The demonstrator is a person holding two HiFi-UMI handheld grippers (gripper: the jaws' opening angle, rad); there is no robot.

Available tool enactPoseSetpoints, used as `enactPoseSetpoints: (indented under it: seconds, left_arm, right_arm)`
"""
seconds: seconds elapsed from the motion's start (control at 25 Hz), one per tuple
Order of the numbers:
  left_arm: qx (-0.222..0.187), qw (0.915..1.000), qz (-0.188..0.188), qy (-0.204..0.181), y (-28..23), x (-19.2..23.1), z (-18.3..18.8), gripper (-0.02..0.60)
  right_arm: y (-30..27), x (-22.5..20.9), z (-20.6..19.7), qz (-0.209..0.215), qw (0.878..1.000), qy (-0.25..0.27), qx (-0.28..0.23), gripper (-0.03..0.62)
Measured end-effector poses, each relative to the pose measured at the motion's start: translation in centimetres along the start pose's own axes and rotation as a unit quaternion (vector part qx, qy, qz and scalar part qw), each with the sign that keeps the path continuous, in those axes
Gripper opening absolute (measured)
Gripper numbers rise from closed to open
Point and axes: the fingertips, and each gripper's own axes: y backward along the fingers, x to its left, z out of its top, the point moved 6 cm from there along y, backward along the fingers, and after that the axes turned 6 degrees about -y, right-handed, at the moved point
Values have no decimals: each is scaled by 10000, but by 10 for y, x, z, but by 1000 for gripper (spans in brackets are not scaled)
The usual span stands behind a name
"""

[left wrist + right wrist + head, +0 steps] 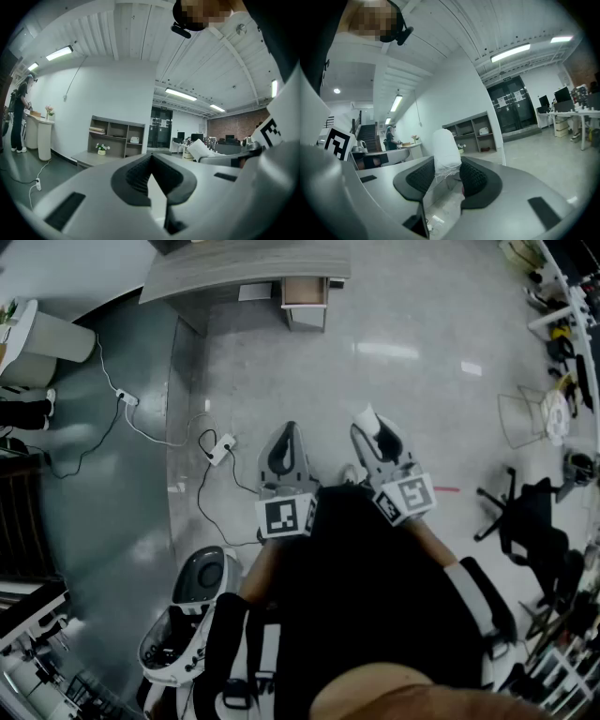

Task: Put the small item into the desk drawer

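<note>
— Between the right claw's (448,168) pads sits the small white item (444,149), pinched, its end poking past the tips, above the floor (403,390).
— And the left claw (151,159)?
— Pressed together, nothing in it.
— The room?
— Pale glossy floor; one grey table (234,270) well apart from both claws, its one drawer (306,292) pulled open; two white power strips (221,448) on trailing cables.

My right tongs (447,177) are smooth matt grey plastic with ribbed black pads (423,177); the white roll (445,150) they grip looks like frayed cloth. The floor (412,399) shines glossy.
</note>
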Motion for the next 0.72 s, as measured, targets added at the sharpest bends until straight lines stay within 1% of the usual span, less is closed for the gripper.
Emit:
enactPoseSetpoints:
  seconds: [0.24, 0.52, 0.72]
  left_arm:
    - [0, 10000, -39, 18, 0, 5, 1, 0]
    - [0, 9999, -82, 97, -3, 18, 1, 0]
    - [28, 9998, -125, 150, -5, 36, 0, 0]
  right_arm:
    - [-5, 5, 1, -13, 10000, 5, 15, 158]
    - [-15, 12, 1, -1, 9997, -236, -1, 160]
    - [-28, 24, 2, -52, 9999, -122, -18, 160]
